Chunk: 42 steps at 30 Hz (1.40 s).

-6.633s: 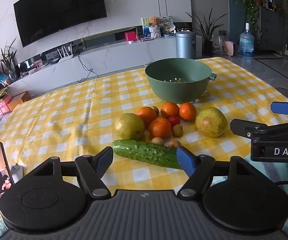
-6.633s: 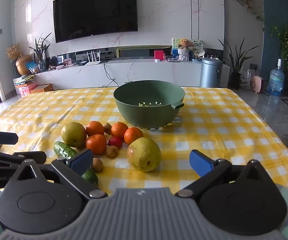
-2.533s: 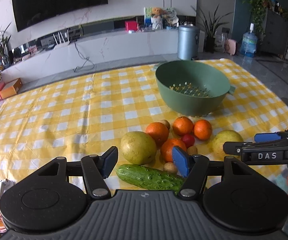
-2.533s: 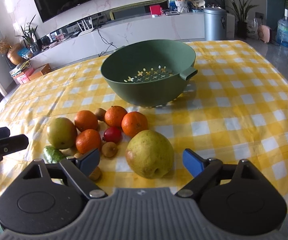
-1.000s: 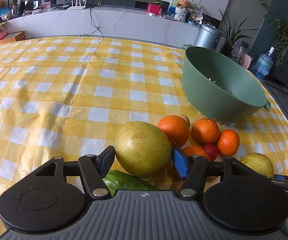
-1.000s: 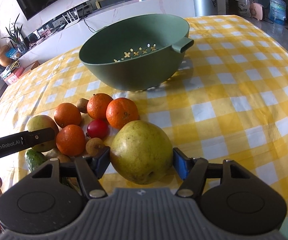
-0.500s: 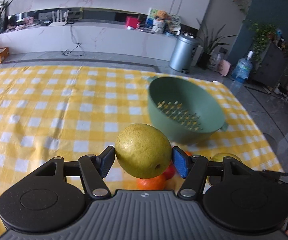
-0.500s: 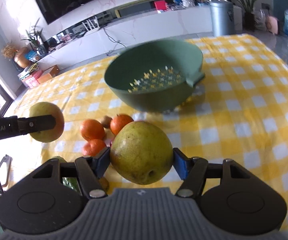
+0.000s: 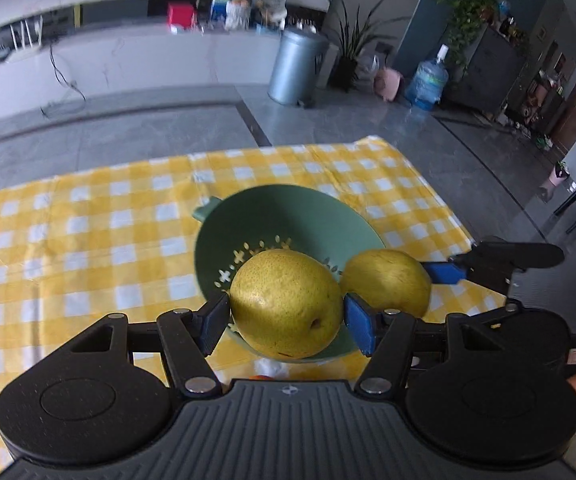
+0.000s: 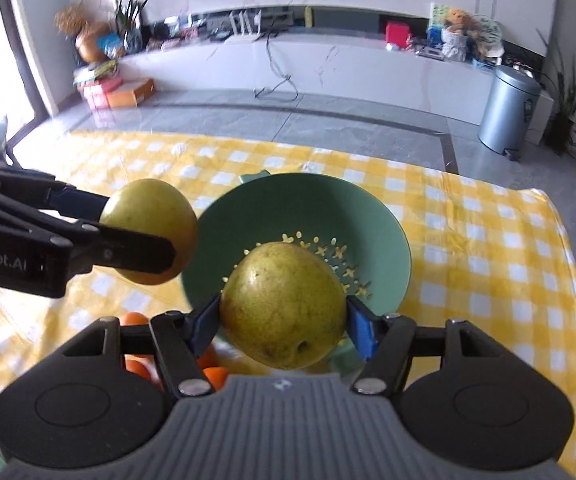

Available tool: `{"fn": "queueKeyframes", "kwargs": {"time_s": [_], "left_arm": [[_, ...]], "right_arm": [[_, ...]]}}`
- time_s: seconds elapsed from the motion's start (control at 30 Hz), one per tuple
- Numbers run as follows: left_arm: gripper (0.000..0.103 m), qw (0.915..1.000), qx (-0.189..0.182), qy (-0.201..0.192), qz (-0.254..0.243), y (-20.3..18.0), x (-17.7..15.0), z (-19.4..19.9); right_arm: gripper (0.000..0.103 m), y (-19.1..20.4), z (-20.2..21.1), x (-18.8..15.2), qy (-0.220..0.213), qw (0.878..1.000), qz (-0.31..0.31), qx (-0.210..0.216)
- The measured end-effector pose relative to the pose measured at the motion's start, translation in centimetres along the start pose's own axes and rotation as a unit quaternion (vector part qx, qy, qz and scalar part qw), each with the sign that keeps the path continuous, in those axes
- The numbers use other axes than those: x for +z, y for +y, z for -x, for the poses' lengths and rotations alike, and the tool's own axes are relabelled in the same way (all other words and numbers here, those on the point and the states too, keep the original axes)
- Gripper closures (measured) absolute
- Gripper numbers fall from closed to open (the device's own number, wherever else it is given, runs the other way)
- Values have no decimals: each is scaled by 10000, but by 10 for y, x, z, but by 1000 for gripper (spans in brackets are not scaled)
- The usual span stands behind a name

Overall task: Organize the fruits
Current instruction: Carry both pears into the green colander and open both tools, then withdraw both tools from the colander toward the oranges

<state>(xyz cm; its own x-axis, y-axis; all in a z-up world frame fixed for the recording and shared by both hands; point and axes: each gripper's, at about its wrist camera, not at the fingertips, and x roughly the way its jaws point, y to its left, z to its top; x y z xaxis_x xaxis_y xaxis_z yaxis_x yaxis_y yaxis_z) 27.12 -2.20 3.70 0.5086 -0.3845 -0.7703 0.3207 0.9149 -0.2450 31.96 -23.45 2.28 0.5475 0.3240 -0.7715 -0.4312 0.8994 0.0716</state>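
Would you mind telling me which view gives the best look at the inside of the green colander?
The right wrist view: the colander sits nearly centred, with most of its rim and a wide patch of perforated floor visible behind the right pear. The left wrist view shows the colander too, but both pears cover much of its floor and near rim.

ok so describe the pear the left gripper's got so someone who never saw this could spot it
Start at the yellow checked tablecloth and find the green colander bowl on it. Two yellow-green pears hang in the air over the bowl, each clamped between blue pads. The left gripper's pear is the one held out at the bowl's left edge; the other pear sits in the right gripper, over the bowl's middle.
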Motion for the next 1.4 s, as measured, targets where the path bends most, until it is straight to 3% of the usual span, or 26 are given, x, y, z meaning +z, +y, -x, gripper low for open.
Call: {"fn": "queueKeyframes", "kwargs": {"time_s": [0.17,0.33,0.57,0.77,0.93,1.0,1.07,1.27,1.4], "left_arm": [[32,9984,16,560,-107,8,15,-46],[32,9943,113,1037,-208,17,18,-80],[32,9883,343,1353,-616,5,20,-97],[32,9820,392,1733,-644,2,24,-112],[32,9819,455,1714,-658,1,22,-115],[30,9827,480,1675,-620,1,24,-114],[29,9836,385,1686,-512,3,26,-112],[28,9856,337,1627,-306,6,27,-103],[28,9901,362,1328,-257,2,26,-79]], "right_arm": [[40,-8,-50,12,635,9969,465,-52],[40,-10,-83,12,1047,9919,693,197],[40,-10,-105,13,1424,9862,791,291],[39,-9,-107,15,1551,9831,929,275],[37,-10,-108,16,1634,9818,936,239],[25,-10,-107,17,1589,9819,1026,117],[23,-11,-105,19,1594,9819,1020,111],[22,-13,-96,21,1506,9847,870,60],[17,-10,-77,22,1348,9883,711,-20]]}}
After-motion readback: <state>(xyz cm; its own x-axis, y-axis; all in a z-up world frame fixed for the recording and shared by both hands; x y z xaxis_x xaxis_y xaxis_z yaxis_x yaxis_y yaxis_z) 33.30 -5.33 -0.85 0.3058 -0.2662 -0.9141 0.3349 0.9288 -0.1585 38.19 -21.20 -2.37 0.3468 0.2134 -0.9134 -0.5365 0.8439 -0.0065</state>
